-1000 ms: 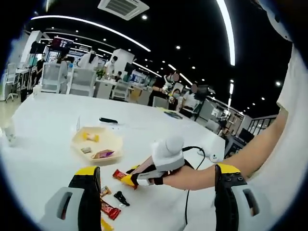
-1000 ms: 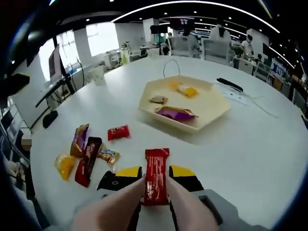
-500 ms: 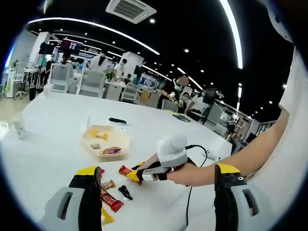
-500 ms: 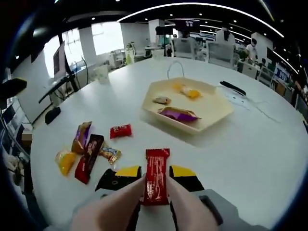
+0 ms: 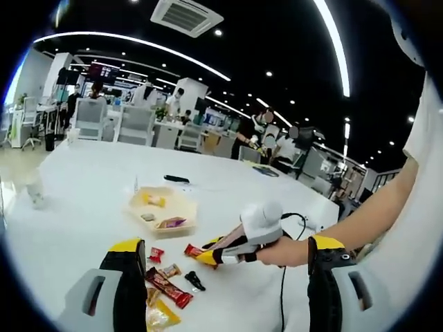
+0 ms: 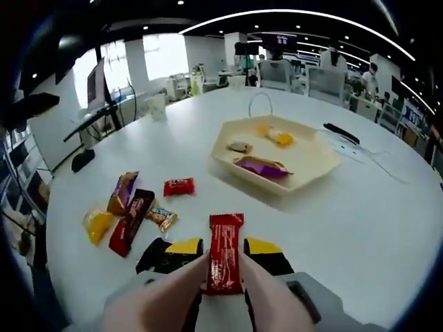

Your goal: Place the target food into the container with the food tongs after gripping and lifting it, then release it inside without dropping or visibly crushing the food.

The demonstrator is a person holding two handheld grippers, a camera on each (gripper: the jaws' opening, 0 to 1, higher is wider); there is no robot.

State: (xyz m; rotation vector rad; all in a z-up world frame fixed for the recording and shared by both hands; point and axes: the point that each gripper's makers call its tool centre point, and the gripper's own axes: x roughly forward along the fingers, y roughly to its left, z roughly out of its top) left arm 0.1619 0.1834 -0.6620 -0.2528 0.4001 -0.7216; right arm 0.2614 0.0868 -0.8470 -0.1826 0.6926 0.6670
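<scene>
right tongs clamp a red snack bar, print unreadable; left tongs wide.

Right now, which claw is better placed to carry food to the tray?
The right claw: it is shut on the red snack bar, with the cream tray lying straight ahead of it across the table. The left claw stands open and holds nothing.

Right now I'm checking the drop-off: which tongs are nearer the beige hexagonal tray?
Right. The right tongs, shut on a red snack bar, are short of the beige hexagonal tray, over the white table. The left tongs hang open, farther back.
</scene>
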